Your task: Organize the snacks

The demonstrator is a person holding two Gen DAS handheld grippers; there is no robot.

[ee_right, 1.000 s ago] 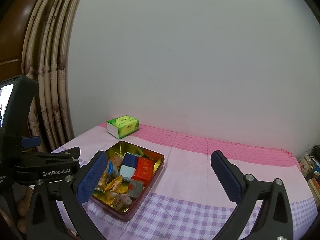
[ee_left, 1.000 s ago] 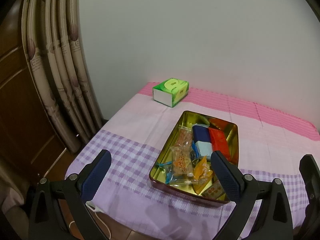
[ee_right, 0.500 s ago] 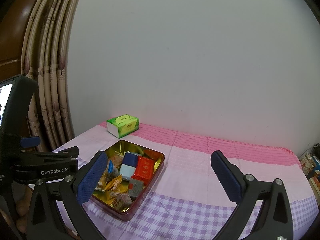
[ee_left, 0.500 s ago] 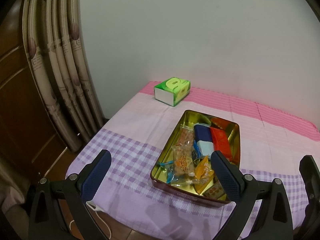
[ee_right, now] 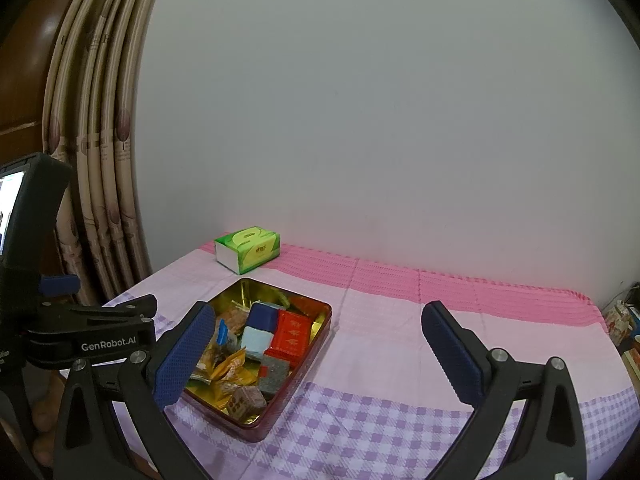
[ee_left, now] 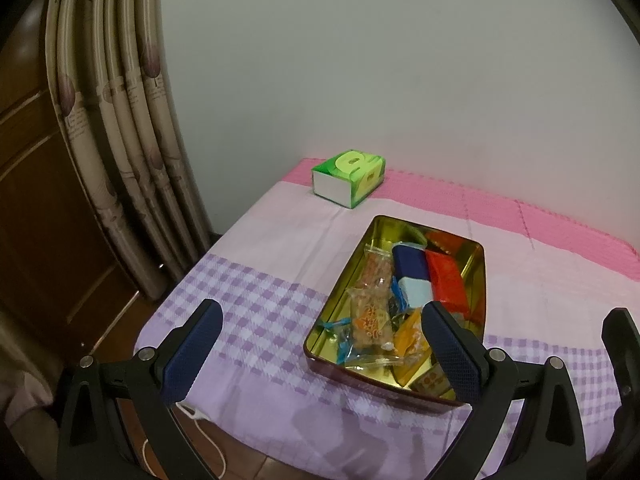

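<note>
A gold-lined tin (ee_left: 360,252) (ee_right: 320,312) with a dark red outside sits on the pink and purple cloth, holding several wrapped snacks: a clear packet (ee_left: 370,312), a navy block (ee_left: 410,264), a red pack (ee_left: 446,280) (ee_right: 292,334), orange wrappers (ee_right: 226,364). My left gripper (ee_left: 318,344) hovers open over the table's near left edge, its right finger in front of the tin's near corner. My right gripper (ee_right: 316,348) hangs open above the tin's right side and holds nothing.
A green tissue box (ee_left: 348,178) (ee_right: 248,249) stands at the back by the white wall. Curtains (ee_left: 120,120) hang at the left beside a wooden door. A white cable (ee_left: 200,428) lies on the floor below the table edge. Clutter (ee_right: 624,320) sits off the table's right end.
Both views have crept slightly; the tin and tissue box sit a touch lower and further right in the left wrist view. Both grippers remain open and empty.
</note>
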